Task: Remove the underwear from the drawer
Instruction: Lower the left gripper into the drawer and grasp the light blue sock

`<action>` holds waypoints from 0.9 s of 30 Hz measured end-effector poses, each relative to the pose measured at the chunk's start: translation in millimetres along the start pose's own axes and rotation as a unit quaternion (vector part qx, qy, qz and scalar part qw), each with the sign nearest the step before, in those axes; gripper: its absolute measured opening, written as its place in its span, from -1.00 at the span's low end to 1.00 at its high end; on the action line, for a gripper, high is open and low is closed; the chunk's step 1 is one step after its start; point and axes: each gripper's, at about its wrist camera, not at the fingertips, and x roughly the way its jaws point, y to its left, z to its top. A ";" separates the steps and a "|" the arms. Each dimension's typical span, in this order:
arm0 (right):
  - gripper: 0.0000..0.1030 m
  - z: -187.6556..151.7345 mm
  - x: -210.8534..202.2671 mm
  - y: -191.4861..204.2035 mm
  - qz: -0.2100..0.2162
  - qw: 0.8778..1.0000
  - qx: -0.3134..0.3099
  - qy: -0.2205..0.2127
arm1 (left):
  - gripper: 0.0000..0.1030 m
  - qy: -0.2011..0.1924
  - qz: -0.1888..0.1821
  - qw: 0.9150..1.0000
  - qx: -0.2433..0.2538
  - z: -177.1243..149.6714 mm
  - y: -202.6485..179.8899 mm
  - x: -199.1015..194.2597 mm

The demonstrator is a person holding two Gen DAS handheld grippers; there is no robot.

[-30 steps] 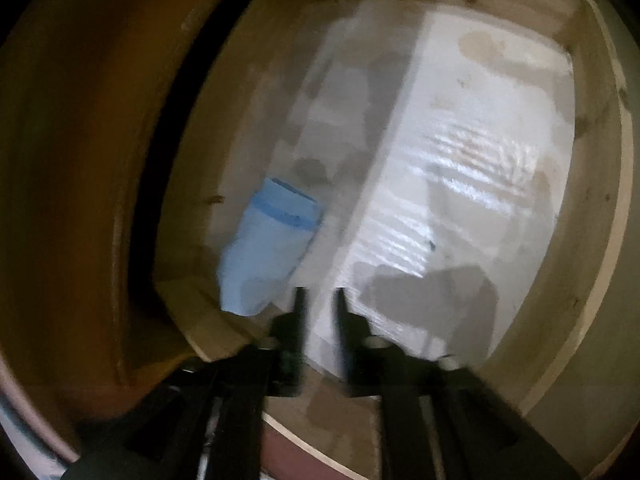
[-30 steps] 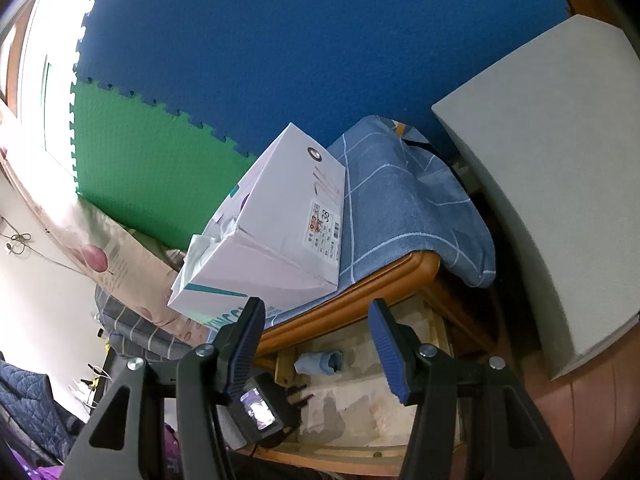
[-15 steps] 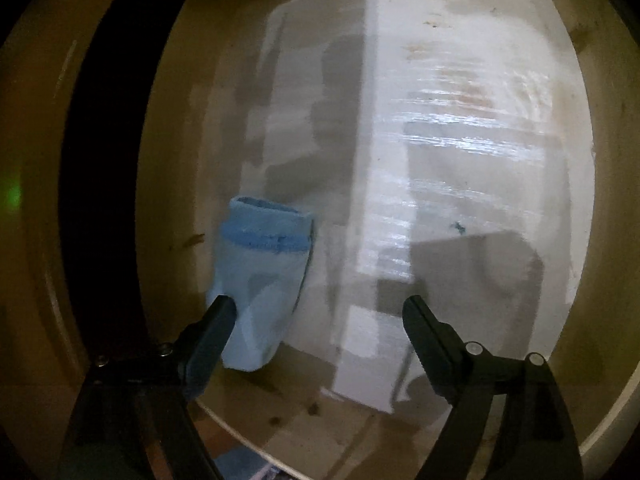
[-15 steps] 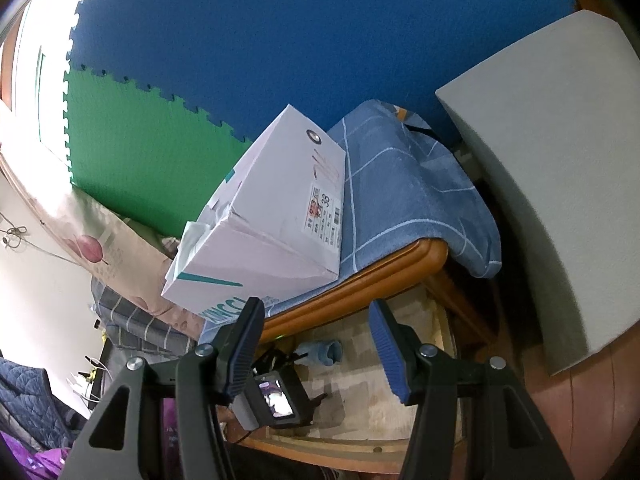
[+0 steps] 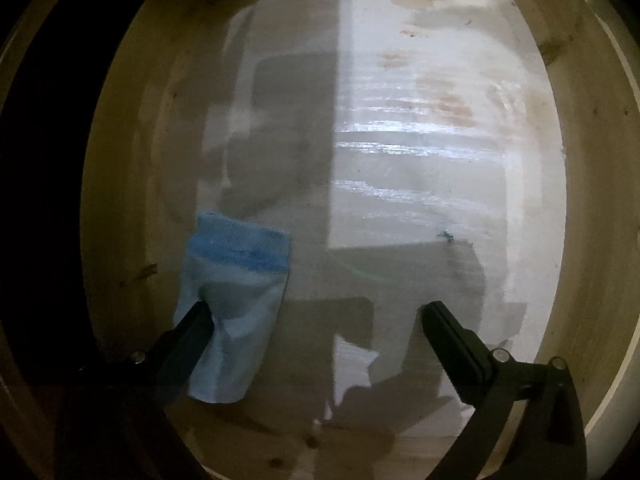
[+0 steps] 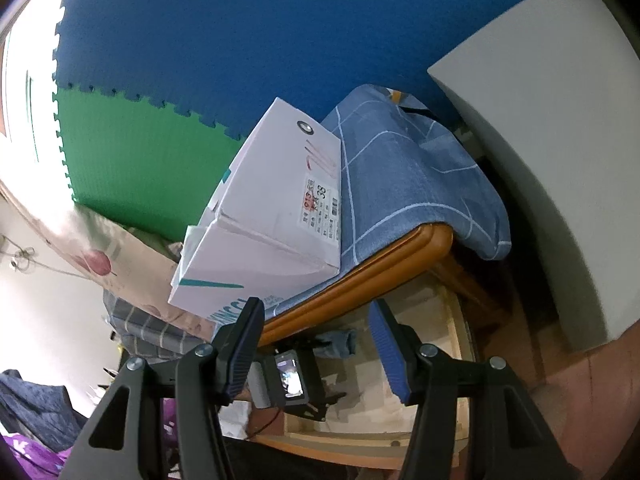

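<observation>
A folded light-blue pair of underwear (image 5: 236, 280) with a darker blue band lies at the left of the open wooden drawer (image 5: 132, 184), on its pale lining. My left gripper (image 5: 316, 308) points steeply down into the drawer, its jaws opening wide. Its left finger (image 5: 188, 332) overlaps the garment's left edge and the right finger stands well clear of it, so no pad presses on it. In the right wrist view my right gripper (image 6: 317, 306) hovers open and empty in front of the drawer (image 6: 452, 320), with the underwear (image 6: 338, 344) beyond it.
A white cardboard box (image 6: 272, 232) rests on a blue checked cloth (image 6: 408, 184) over the cabinet top above the drawer. A grey panel (image 6: 560, 160) stands at the right. Blue and green foam mats cover the wall, and bedding is piled at the left.
My left gripper's jaws went from nearly shut to wide apart, and it sank closer to the underwear, its left finger now over the garment's edge. The right gripper barely moved.
</observation>
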 end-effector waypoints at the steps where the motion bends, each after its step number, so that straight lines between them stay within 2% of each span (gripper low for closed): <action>1: 0.08 0.6 -0.1 -2.3 0.004 1.000 0.007 0.000 | 1.00 -0.003 -0.003 1.000 -0.005 0.8 3.0 -1.0; 2: 0.08 1.1 -0.1 -4.1 0.007 1.000 0.012 -0.001 | 0.97 -0.005 -0.007 1.000 -0.012 -1.2 7.6 3.3; 4: 0.08 2.3 -0.4 -7.9 0.014 1.000 0.025 -0.001 | 0.74 -0.011 -0.011 0.999 -0.049 -1.7 17.6 4.3; 6: 0.09 3.6 -0.7 -13.0 0.022 0.999 0.040 -0.003 | 0.00 -0.018 0.004 0.997 -0.076 -1.1 26.6 -0.1; 7: 0.09 4.2 -1.1 -16.6 0.028 0.998 0.051 -0.005 | -0.12 -0.016 0.024 0.996 -0.080 -1.7 29.0 -1.7; 9: 0.20 4.6 -2.7 -22.2 0.036 0.997 0.066 -0.008 | -0.58 -0.020 0.035 0.995 -0.096 -3.6 33.8 -10.4; 13: 0.30 5.2 -10.3 -32.8 0.049 0.993 0.100 -0.030 | -0.66 -0.034 0.013 0.988 -0.150 -9.4 51.7 -22.5; 19: 0.31 5.5 -17.8 -44.2 0.062 0.988 0.132 -0.045 | -0.67 -0.042 0.001 0.986 -0.161 -15.2 43.4 -33.9; 24: 0.31 5.6 -21.0 -48.5 0.072 0.986 0.141 -0.051 | -0.67 -0.066 -0.038 0.985 -0.152 -14.6 31.3 -50.3; 27: 0.31 6.3 -22.6 -50.6 0.077 0.985 0.145 -0.054 | -0.67 -0.079 -0.056 0.982 -0.162 -15.2 32.1 -57.9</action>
